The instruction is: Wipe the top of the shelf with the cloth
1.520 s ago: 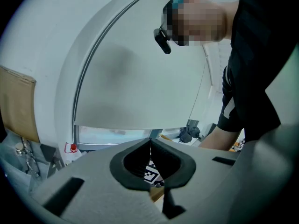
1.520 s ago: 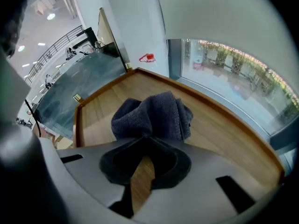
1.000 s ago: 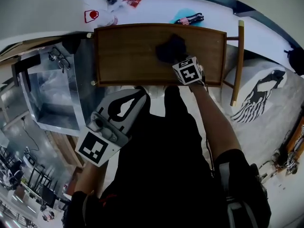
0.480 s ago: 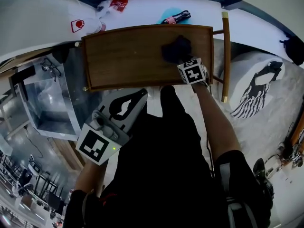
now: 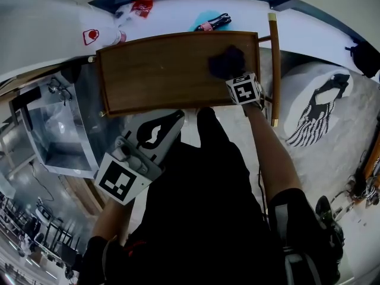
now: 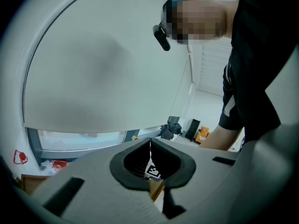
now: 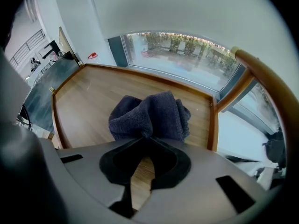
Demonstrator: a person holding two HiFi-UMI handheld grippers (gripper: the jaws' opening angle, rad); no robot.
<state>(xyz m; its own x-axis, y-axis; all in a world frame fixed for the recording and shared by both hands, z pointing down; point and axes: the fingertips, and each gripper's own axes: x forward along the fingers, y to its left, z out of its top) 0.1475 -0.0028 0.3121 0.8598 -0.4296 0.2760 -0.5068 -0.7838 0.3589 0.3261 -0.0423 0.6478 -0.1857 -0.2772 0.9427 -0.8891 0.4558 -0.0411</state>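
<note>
The shelf's wooden top (image 5: 160, 70) is a brown tray-like board with a raised rim, seen from above in the head view. A dark blue cloth (image 5: 227, 62) lies bunched on its right part. My right gripper (image 5: 235, 76) is shut on the cloth, which rests on the wood (image 7: 93, 101) near the right rim in the right gripper view, cloth (image 7: 150, 116) bulging past the jaw tips (image 7: 148, 136). My left gripper (image 5: 155, 136) hangs off the shelf by my body, jaws together with nothing in them. The left gripper view looks up at a white wall; gripper (image 6: 150, 140).
A wooden side rail (image 5: 274, 70) stands right of the shelf top. Behind the shelf, a white ledge holds a bottle (image 5: 215, 22) and red packets (image 5: 141, 6). A metal-grey unit (image 5: 56, 123) stands to the left. A white printed bag (image 5: 320, 108) lies on the right.
My right gripper has dragged the cloth rightward across the shelf top, from the middle toward the right rim. The left gripper has stayed by my body.
</note>
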